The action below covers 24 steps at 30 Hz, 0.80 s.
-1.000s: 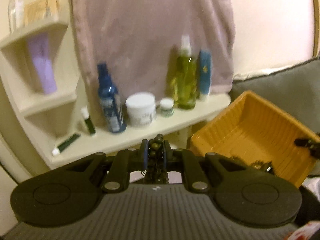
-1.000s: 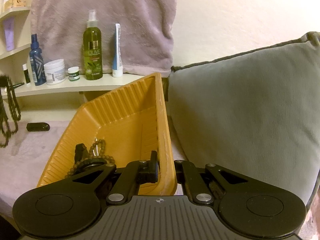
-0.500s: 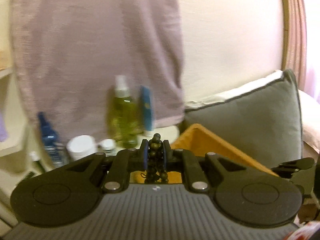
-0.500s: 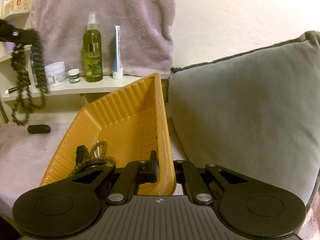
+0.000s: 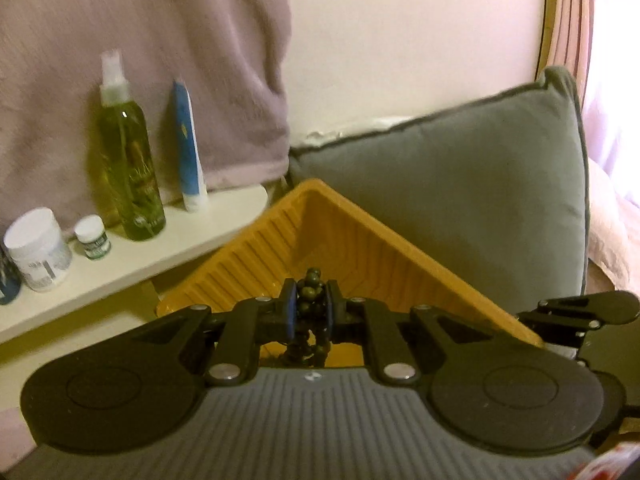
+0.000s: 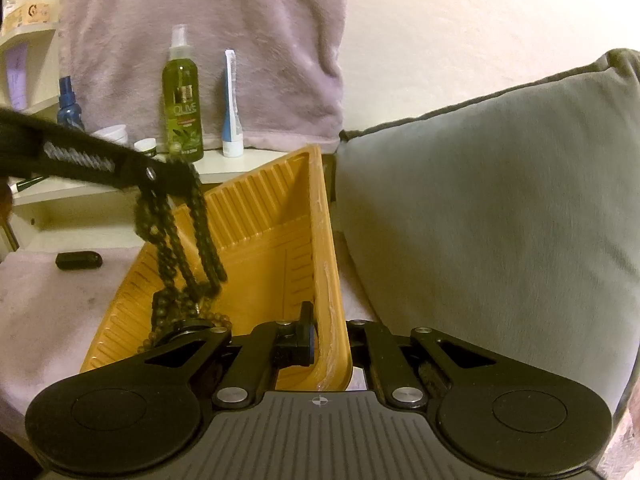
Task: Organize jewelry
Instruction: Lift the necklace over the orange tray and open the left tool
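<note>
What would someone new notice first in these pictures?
Probably the orange tray, tilted up against the grey cushion, with the right gripper clamped on its rim. Next, the dark bead necklace dangling over the tray from the left gripper, which is shut on it. Behind stands a green spray bottle on a shelf.
</note>
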### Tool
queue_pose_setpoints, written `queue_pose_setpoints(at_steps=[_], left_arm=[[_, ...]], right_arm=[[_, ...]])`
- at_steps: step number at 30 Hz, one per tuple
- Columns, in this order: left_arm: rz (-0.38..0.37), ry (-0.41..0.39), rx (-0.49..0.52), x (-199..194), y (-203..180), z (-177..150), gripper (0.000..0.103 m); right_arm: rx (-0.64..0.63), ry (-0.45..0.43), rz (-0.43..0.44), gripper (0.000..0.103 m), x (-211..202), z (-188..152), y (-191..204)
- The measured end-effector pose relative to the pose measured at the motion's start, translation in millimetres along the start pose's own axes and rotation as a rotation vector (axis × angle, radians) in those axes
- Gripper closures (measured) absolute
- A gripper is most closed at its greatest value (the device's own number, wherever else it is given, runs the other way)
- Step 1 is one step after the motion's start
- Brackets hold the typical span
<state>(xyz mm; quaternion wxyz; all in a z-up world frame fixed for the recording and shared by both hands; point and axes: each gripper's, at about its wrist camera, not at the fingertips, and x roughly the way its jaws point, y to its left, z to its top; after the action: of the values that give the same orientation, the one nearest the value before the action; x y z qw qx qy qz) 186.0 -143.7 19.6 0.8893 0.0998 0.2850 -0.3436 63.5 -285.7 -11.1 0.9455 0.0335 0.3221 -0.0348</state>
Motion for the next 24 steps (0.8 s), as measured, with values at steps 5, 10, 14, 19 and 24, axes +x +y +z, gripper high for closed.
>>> queue_pose_setpoints(at_steps=[5,10,14,19,24], left_arm=[[0.012,-0.006,-0.016,3.3,6.2,-0.4,0.084],[0.059,-0.037,-0.038,-12.1,22.8,2.5,0.083],[0.131,-0.059,-0.079,-30.8,47.8,-1.9,0.079],[0.239,-0.064,-0.142,-57.1,86.6,-16.8,0.075],[0.356,-0.061,-0.193,-83.9,126.1,-34.8,0.071]], right_arm=[[0.005,0.004,-0.001,0.098,1.2,-0.6,-1.0],[0.006,0.004,0.0,0.098,1.6,-0.5,-1.0],[0.006,0.003,0.001,0.098,2.1,-0.7,-1.3],[0.007,0.003,-0.001,0.098,1.8,-0.5,-0.9],[0.005,0.004,0.0,0.098,1.4,-0.7,-1.6]])
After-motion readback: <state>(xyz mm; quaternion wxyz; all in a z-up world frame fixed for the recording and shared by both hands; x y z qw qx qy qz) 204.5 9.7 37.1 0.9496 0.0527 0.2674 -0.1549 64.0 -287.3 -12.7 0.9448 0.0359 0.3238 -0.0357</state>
